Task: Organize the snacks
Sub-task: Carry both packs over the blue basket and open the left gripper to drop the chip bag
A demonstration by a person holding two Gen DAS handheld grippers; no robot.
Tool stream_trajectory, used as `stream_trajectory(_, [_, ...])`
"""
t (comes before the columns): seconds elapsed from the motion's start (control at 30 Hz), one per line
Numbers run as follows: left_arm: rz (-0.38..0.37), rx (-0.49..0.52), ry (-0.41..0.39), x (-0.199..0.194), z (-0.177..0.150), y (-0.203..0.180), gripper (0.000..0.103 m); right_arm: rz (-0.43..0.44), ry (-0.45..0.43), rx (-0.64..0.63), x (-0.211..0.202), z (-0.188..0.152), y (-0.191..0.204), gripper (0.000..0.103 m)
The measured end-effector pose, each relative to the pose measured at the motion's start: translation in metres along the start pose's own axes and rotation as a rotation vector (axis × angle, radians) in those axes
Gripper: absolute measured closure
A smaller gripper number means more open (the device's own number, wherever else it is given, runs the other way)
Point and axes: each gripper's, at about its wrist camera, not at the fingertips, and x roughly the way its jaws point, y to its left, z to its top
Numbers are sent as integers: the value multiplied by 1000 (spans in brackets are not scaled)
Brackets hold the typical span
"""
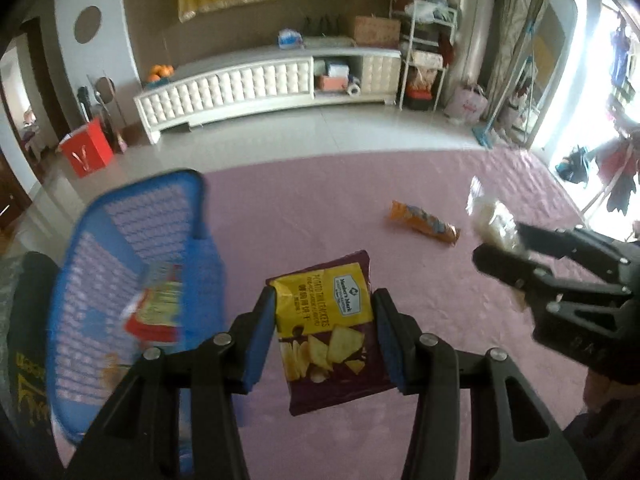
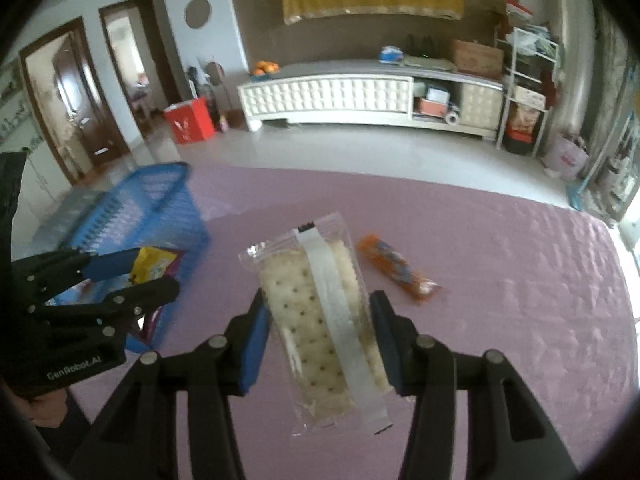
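**Two packets aloft, one basket to hit**

Two snacks are up at once: my left gripper point(image 1: 324, 336) has its blue-padded jaws closed on the yellow-and-purple foil bag of potato crackers point(image 1: 326, 332), and my right gripper point(image 2: 318, 340) is clamped across the clear plastic sleeve of pale biscuits point(image 2: 320, 320). Both hang above the table, neither in the basket yet.

Risks, as I judge them. The cracker bag is held by its puffy sides, so it could squirm out if I swing hard toward the blue slatted plastic basket point(image 1: 120, 240). The biscuit sleeve is slick and long, dangling below the pads; it might pivot, or the biscuits crack under the squeeze. With the two grippers near each other by the basket's edge, I could knock one against the other, or tip the basket, which already holds a red-and-yellow packet point(image 1: 156, 308).

One orange wrapped snack bar point(image 2: 396, 270) lies alone on the cloth, not yet collected.

Underneath, a pink quilted tablecloth point(image 2: 500, 280), soft and slightly puckered. Beyond it: pale tiled floor, a long white tufted cabinet point(image 2: 340, 96), a red paper bag point(image 2: 190, 120), brown doors at left, a mustard drape on the wall.
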Motion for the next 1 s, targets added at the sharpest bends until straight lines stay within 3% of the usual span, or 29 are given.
stream_trajectory(0.17, [11, -13, -59, -42, -3, 49, 57, 67, -25, -31, -8, 14, 50, 49])
stream_trajectory(0.43, [25, -76, -86, -77, -17, 125, 57, 143, -48, -118, -4, 28, 127, 49])
stream_trajectory(0.63, [50, -85, -67, -72, -15, 162, 57, 149, -44, -165, 17, 35, 162, 49])
stream_trajectory(1.0, [43, -76, -27, -43, -8, 191, 57, 145, 10, -204, 58, 54, 185, 49])
